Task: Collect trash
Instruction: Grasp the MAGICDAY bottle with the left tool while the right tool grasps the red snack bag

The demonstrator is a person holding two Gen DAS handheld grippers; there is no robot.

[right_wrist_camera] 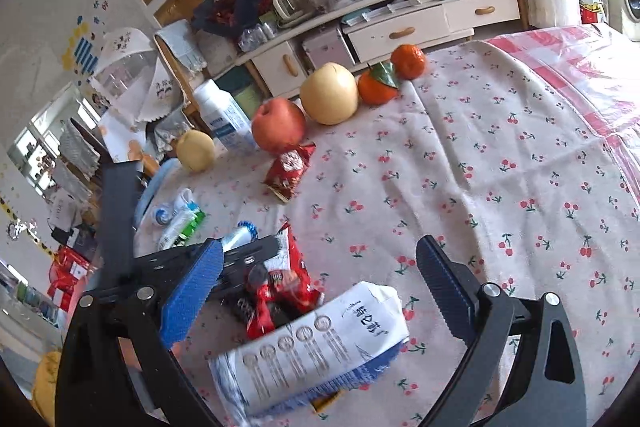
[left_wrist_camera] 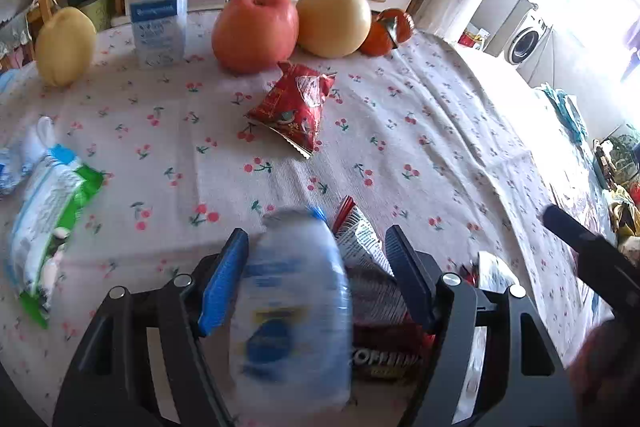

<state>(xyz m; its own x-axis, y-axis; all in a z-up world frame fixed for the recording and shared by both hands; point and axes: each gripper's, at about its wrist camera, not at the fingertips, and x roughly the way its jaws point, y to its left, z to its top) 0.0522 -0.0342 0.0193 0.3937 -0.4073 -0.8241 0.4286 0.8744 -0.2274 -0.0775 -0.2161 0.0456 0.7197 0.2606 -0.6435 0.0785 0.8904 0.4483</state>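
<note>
The plastic bottle (left_wrist_camera: 292, 307) between the left gripper (left_wrist_camera: 316, 267)'s fingers is smeared with blur, its label unreadable, so whether the pads press it cannot be told. It hides much of the red snack wrappers (left_wrist_camera: 380, 315) behind. The green-and-white packet (left_wrist_camera: 48, 223) is blurred too. The white carton (right_wrist_camera: 316, 347) beneath the right gripper (right_wrist_camera: 320, 271) runs off the bottom edge, covering part of the wrappers.

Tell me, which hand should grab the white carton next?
Probably the right. The right gripper is open, and the white carton lies between its fingers, untouched. The left gripper is busy, with a plastic bottle between its fingers.
</note>
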